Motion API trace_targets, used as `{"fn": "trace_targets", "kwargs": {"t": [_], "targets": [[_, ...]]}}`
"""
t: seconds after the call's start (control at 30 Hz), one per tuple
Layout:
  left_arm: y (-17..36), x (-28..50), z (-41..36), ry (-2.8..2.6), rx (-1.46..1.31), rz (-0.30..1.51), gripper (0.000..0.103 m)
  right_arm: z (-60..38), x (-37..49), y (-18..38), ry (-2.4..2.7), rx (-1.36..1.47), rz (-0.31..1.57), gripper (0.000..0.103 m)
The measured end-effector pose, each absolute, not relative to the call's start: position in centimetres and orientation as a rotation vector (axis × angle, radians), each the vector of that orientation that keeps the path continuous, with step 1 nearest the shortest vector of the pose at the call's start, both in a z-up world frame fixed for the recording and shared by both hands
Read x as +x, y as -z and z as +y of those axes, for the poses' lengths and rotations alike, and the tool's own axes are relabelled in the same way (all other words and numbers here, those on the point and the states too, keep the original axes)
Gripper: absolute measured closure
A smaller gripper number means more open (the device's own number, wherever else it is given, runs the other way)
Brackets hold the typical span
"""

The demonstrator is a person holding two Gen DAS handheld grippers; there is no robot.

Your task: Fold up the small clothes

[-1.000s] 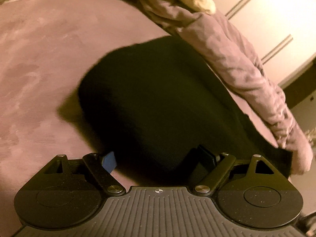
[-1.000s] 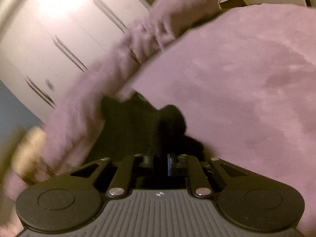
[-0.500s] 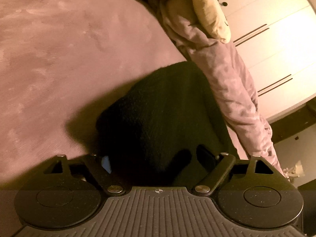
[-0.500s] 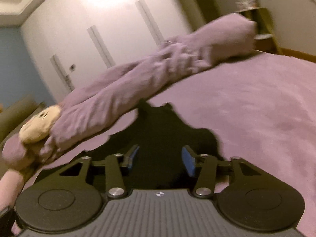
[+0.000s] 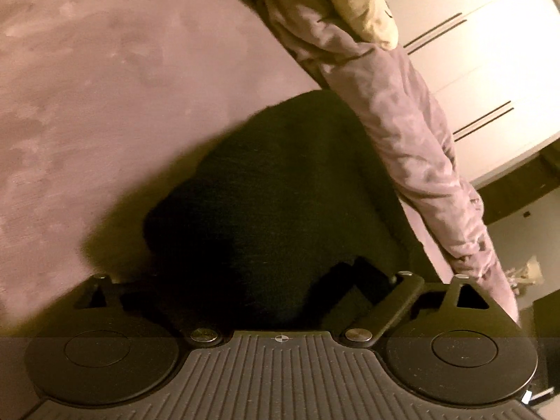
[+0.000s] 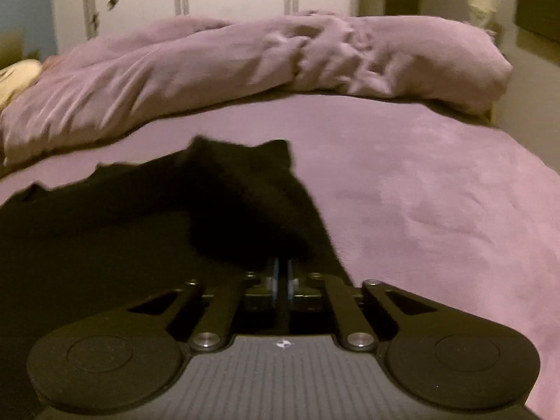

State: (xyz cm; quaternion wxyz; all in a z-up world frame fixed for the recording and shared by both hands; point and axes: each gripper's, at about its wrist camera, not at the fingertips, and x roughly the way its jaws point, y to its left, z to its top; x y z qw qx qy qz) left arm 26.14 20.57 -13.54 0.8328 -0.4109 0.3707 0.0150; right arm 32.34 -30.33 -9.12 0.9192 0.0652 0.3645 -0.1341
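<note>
black garment (image 6: 147,231): soft, light, limp | right gripper (image 6: 281,274) pinched on its 6 o'clock edge | left gripper (image 5: 280,287) opening wide, fabric between, unpinched; take corners

Home bedroom: mauve-covered bed (image 6: 437,182), rumpled duvet (image 6: 245,59), white wardrobe (image 5: 472,56).

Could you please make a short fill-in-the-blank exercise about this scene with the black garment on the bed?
1. The garment lying on the purple bed cover is ____ in colour.
2. The right gripper has its jaws ____ on a fold of the garment.
3. Behind the garment lies a rumpled purple ____.
4. The left gripper has its jaws spread ____.

Missing words: black; shut; duvet; wide
</note>
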Motion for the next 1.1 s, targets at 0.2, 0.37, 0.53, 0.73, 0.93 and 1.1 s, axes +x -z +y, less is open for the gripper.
{"fn": "trace_targets", "kwargs": {"t": [0.2, 0.37, 0.53, 0.73, 0.93, 1.1], "targets": [[13.7, 26.6, 20.3, -0.075, -0.852, 0.784, 0.048, -29.2, 24.8, 6.1, 0.157, 0.317, 0.609, 0.067], [13.8, 26.3, 21.1, -0.093, -0.928, 0.793, 0.066, -26.9, 17.1, 5.8, 0.049, 0.373, 0.57, 0.064], [12.3, 26.7, 19.7, -0.117, -0.801, 0.821, 0.066, -25.7, 12.7, 6.6, 0.017, 0.412, 0.622, 0.063], [13.4, 27.7, 20.2, -0.1, -0.841, 0.851, 0.054, -26.1, 10.6, 6.7, 0.028, 0.418, 0.666, 0.061], [13.0, 28.0, 20.0, -0.092, -0.814, 0.823, 0.069, -27.3, 9.6, 6.3, 0.053, 0.442, 0.663, 0.056], [10.9, 28.0, 19.0, -0.081, -0.737, 0.796, 0.076, -27.7, 8.9, 6.0, 0.057, 0.441, 0.653, 0.056]]}}
